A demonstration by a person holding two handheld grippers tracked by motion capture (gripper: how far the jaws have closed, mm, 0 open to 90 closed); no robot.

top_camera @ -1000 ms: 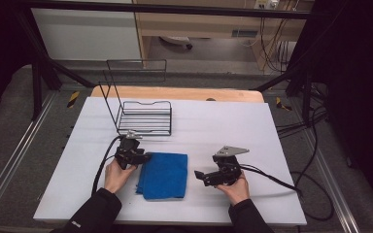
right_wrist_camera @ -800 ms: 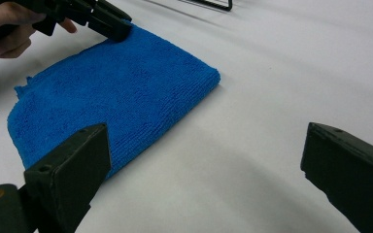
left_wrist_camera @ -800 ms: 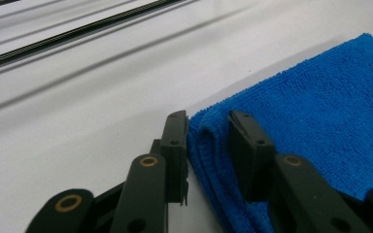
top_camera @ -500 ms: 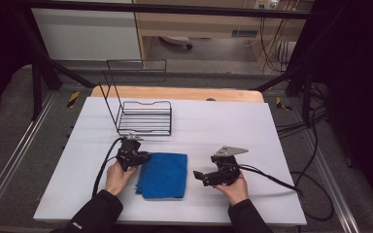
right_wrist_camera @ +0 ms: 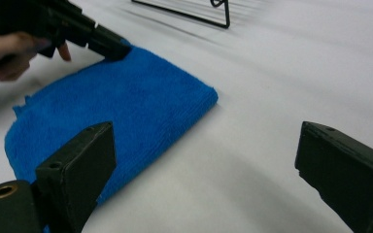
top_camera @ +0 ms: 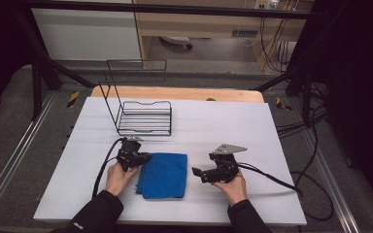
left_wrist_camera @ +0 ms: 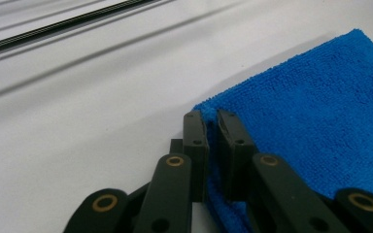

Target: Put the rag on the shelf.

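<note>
Hardly anything is shifting between the earlier high views and this one: both hands are sitting in much the same places, and the folded blue cloth [top_camera: 163, 174] is lying where it was, flat on the white table [top_camera: 252, 126] between the two grippers, on the near side of the wire rack [top_camera: 144, 118]. What is telling now is the left gripper [left_wrist_camera: 212, 116], which is pinching the cloth's upper left corner; in the left gripper view its jaws are standing almost together with a thin fold of blue pile between them, so I am reading it as clamped on the cloth, not merely resting beside it. The right gripper [top_camera: 197, 172] is hovering just off the cloth's right edge, touching nothing, and in the right gripper view its jaws are spread wide with bare table between them and the cloth lying ahead and toward the left jaw. The cloth's long axis is running away from the person, toward the rack, and the left hand is clearly the nearer, being already on the fabric. I am judging that the coming move is turning on that gap at the right edge: the open gripper would have to travel leftward to meet the cloth before any lifting or unfolding with both hands.
</note>
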